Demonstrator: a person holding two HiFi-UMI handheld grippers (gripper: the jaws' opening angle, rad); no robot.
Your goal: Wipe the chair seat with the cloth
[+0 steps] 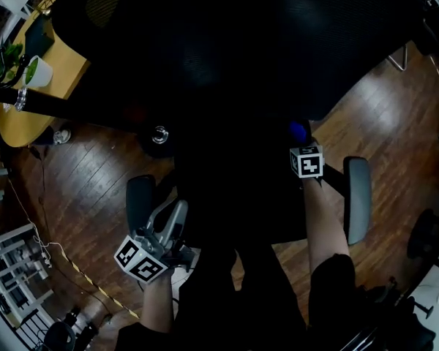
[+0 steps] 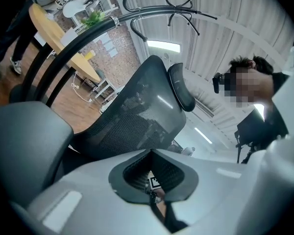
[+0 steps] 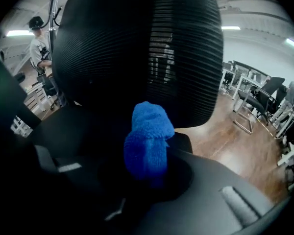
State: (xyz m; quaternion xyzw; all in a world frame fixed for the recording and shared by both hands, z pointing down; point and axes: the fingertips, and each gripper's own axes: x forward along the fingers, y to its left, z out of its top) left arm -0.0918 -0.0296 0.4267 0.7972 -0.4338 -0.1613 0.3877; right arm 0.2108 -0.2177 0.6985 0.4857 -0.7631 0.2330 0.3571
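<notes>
Pinches a bunched blue cloth (image 3: 147, 136) in the right gripper (image 3: 148, 177), jaws clamped on its lower end and the loose tuft bulging out toward the mesh backrest (image 3: 137, 48). Holds that cloth over the rear right part of the chair seat (image 1: 241, 189), near the right armrest (image 1: 357, 196) in the head view. Cannot tell contact with the seat from any view, with all detail lost in the black surface. Carries the left gripper (image 2: 152, 192) low at the front left, just beside the left armrest (image 1: 139, 199), jaws pressed together with nothing between them and only chair mesh showing through the gap behind the tips. Counts, as a judgement, as pickup done: cloth in hand and at the seat. Shows no streak, damp patch or dust line to mark covered ground, so gives no firm measure of progress. Probably sits early or midway in the wipe, with the broad middle and the front left of the seat apparently left to pass over. Likely calls next for pressing the cloth flat and sweeping it across toward the left armrest, with the empty left gripper free to steady the chair.
</notes>
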